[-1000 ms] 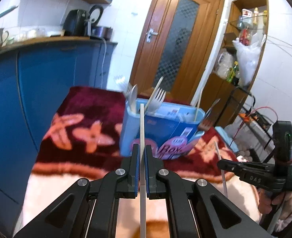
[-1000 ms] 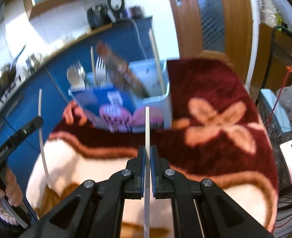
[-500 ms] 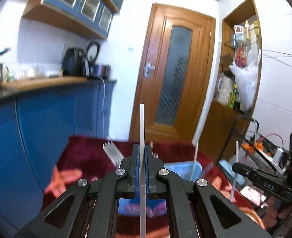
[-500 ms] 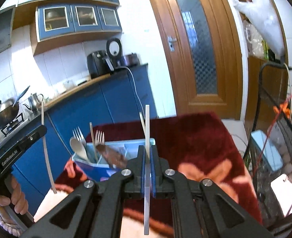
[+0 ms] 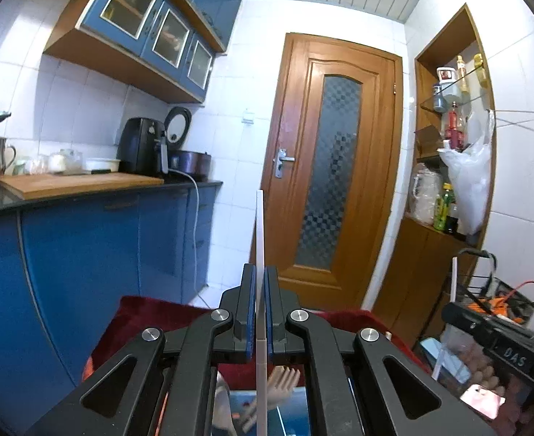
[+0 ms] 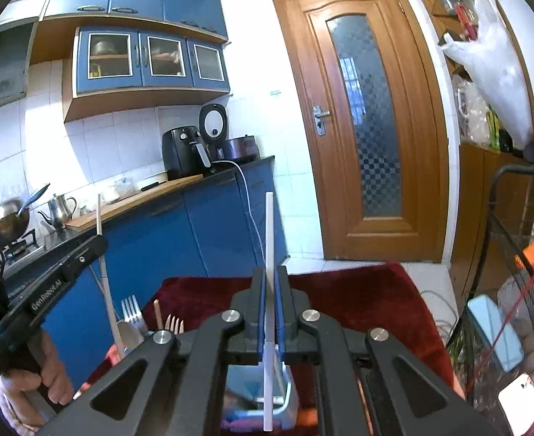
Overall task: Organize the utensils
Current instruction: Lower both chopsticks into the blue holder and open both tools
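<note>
White sticks (image 5: pixel 259 239) (image 6: pixel 269 239) sit clamped in both jaws; only right view shows metal forks (image 6: pixel 132 309).

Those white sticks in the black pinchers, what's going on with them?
A person is sorting utensils. Each hand-held gripper is shut on one thin white stick: the left hand-held gripper holds its white stick upright, and the right hand-held gripper does too. Both are over the blue box, where forks already stand. Neither stick is dropped in yet.
</note>
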Demonstrator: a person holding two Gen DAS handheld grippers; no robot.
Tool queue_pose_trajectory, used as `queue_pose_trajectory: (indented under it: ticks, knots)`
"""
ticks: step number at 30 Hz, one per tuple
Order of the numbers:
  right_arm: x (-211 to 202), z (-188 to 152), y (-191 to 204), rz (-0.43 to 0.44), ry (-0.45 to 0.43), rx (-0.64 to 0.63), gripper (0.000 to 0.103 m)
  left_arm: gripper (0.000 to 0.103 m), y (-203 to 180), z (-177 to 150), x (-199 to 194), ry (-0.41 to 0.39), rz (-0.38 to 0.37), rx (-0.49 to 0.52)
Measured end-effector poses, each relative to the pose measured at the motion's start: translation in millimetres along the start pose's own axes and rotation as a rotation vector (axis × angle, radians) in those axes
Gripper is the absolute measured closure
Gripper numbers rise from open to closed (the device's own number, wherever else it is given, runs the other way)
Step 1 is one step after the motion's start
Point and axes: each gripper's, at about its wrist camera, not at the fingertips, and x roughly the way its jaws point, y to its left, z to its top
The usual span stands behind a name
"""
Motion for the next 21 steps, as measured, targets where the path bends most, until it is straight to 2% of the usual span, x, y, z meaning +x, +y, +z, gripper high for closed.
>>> queue_pose_trajectory:
  ticks: [5, 10, 16, 21]
  knots:
    - [15, -3, 2, 0.013, -0.040, -0.017, 0.097, 0.099, -3, -13, 18, -0.020, 0.023, -0.007]
    - [34, -14, 4, 0.012, -0.040, -0.031, 0.097, 0.099, 1, -34, 32, 0.009, 0.026, -0.029]
    - [43, -32, 3, 0.019, 0.010, -0.056, 0.097, 0.099, 3, -45, 33, 0.035, 0.017, -0.002]
    - [44, -38, 3, 0.068, 0.068, -0.055, 0.096, 0.098, 3, -47, 30, 0.068, -0.004, -0.013]
